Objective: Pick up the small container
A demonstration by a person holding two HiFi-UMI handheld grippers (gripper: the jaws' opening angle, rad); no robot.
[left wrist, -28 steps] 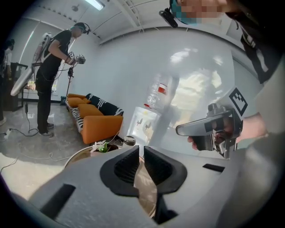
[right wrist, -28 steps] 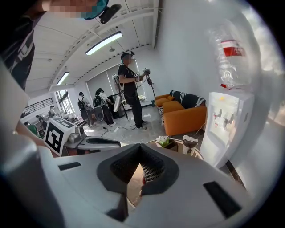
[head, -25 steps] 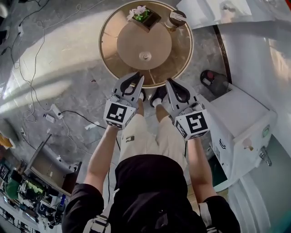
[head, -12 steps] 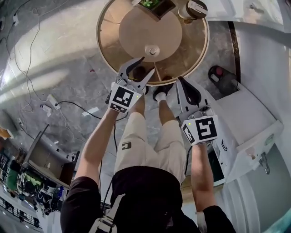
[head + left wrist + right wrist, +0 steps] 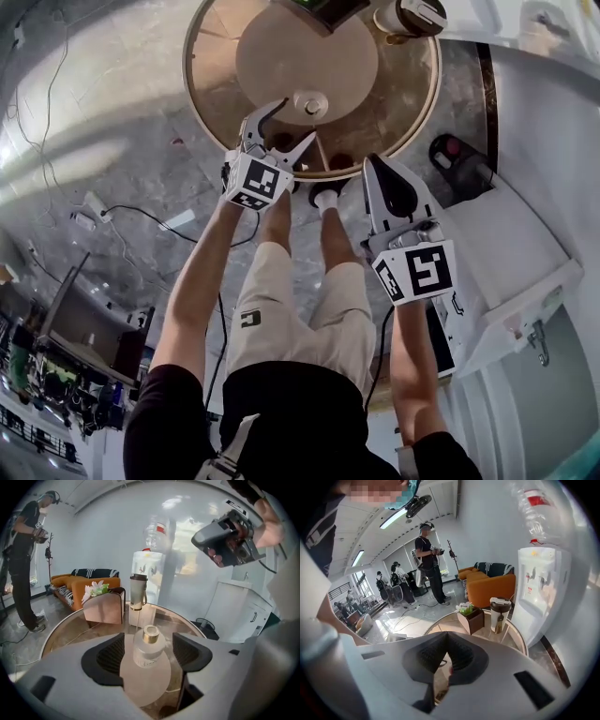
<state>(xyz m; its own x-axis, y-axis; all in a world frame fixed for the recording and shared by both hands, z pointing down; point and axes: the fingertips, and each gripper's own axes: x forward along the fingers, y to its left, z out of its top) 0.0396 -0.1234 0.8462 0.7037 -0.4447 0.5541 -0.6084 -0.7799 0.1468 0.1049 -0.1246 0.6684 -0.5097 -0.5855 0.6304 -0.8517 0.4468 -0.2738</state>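
Covering most of the head view, a grey marbled floor point(image 5: 112, 141) was seen, crossed by loose cables. A white cabinet point(image 5: 511, 253) was set at the person's right, and a water dispenser point(image 5: 539, 588) with an upturned bottle was shown behind the round bench point(image 5: 217, 56), with an orange sofa point(image 5: 490, 585) further back. The bench was topped by a paler inner disc point(image 5: 281, 56). At the far side of the bench a brown planter box point(image 5: 469, 617) with white flowers was placed, and a lidded tumbler point(image 5: 499, 613) was stood just beside it, nearer the dispenser. The right gripper point(image 5: 373, 169) was held short of the bench edge, above the floor, and in its own view its jaws were pressed together with nothing caught between them. The left gripper point(image 5: 295, 119) was reached over the near rim of the bench, its jaws spread wide and opening. The small container point(image 5: 149, 647), a frosted bottle with a gold collar, was stood upright on the inner disc, close to the disc's edge on the person's side. It was framed between the left gripper's two dark pads point(image 5: 112, 656), yet a gap was left on each side and it was touched by neither pad.
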